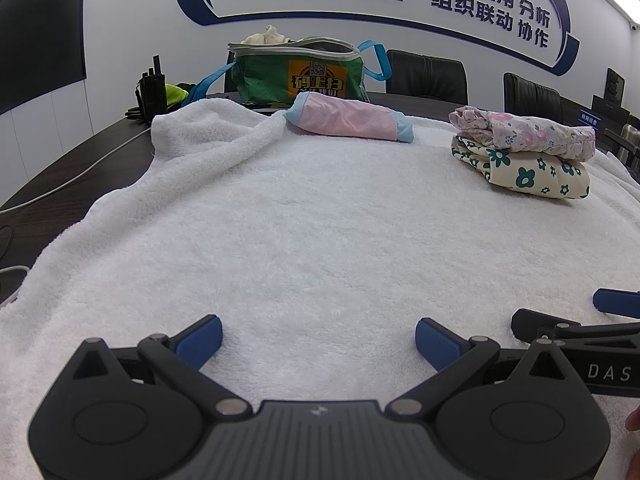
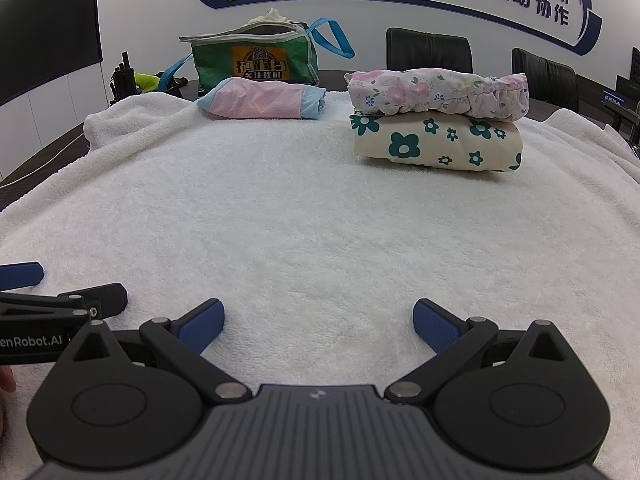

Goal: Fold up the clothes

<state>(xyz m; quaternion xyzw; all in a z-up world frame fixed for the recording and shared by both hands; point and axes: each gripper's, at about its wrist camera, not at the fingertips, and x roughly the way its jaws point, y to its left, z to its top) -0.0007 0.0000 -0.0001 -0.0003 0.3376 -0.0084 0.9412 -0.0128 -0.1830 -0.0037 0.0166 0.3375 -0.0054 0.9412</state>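
Where the dark table runs along the left, spread over nearly all of it: a white towel, bare across the middle. Behind the towel's far edge, standing unzipped, a green bag with blue straps and pale cloth poking out the top. To the right on the towel, stacked: a cream garment with green flowers folded underneath, a pink floral garment folded on top, touching. Near the bag, just in front of it on the towel, a folded pink mesh garment with light blue trim. Beyond, against the wall, two black chairs. Low over the near towel, side by side: left gripper, blue pads wide apart, holding nothing; right gripper, likewise spread and empty. At far left on the table, a small black radio.
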